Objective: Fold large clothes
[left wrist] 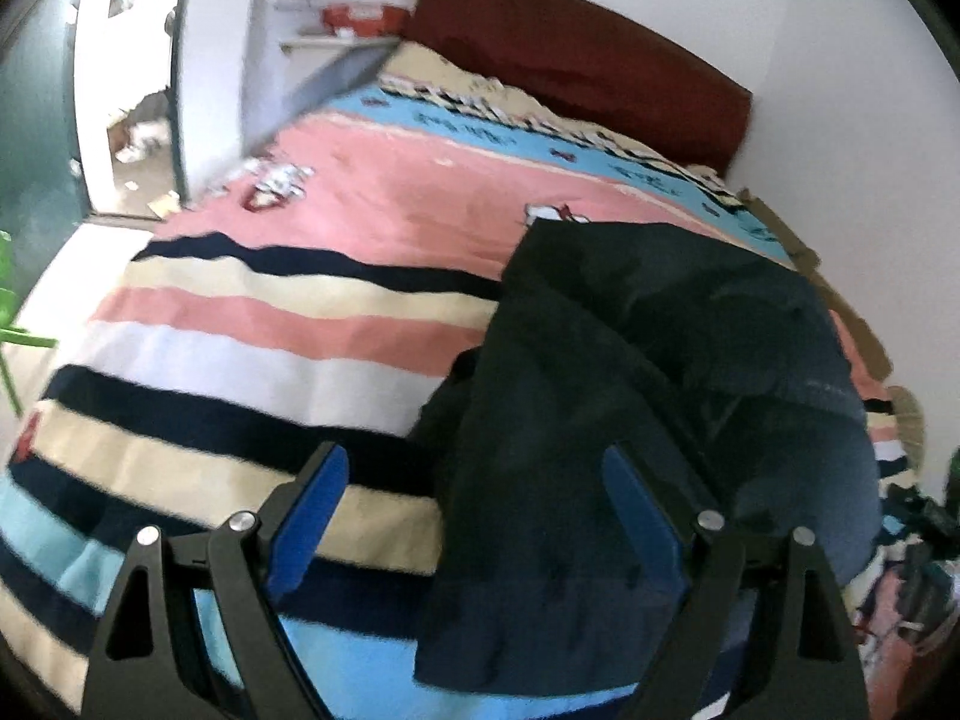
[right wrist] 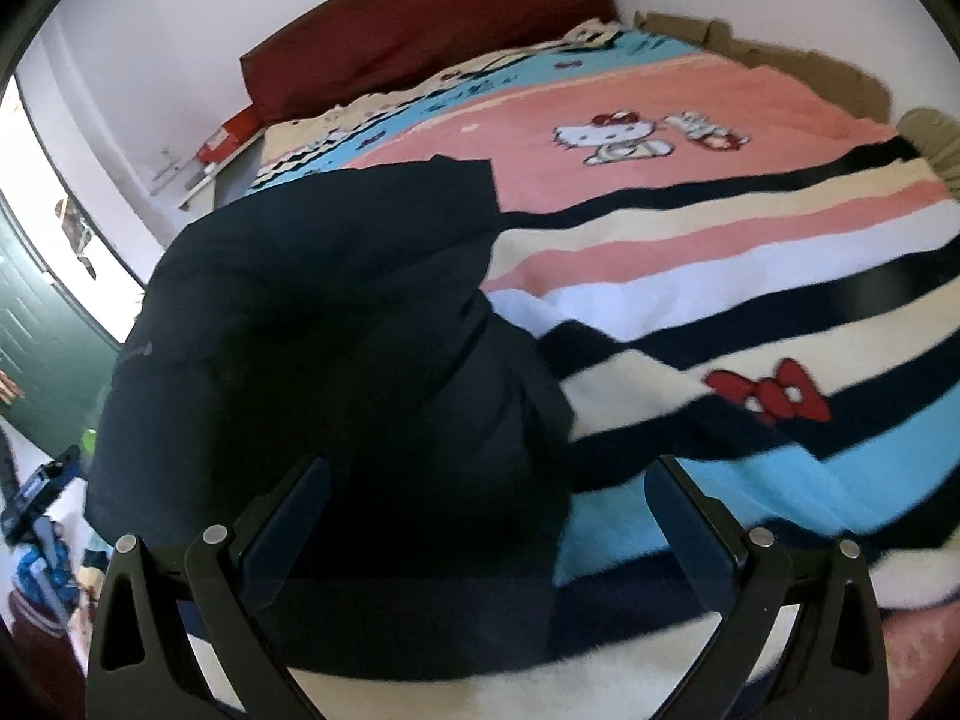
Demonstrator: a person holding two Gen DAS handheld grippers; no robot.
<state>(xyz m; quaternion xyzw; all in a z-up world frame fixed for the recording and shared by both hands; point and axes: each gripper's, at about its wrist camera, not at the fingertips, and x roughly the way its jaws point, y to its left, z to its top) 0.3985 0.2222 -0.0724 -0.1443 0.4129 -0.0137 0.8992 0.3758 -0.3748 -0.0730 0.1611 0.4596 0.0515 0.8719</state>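
L gripper, black frame w/ blue-padded fingers, sits nearest the lens, spread wide, nothing held; the near hem of the garment lies btwn and below the pads, contact can't be told. R gripper, same black build w/ dark pads, also wide apart and empty, hovering over the garment's near edge.

The dark navy, almost black large garment lies in a loose heap on the bed, partly doubled over itself: thick soft fabric, matte, w/ deep rounded folds and one long diagonal crease. A straight-cut edge points toward the headboard; a paler stitched line runs along one side. In the R view it bulks up like a rounded mound, edges draping onto the cover.

Under it, a soft bed cover w/ broad stripes in pink, cream, white, navy and light blue, plus a cartoon cat print and a red bow print. Dark red headboard at the far end, against a white wall.
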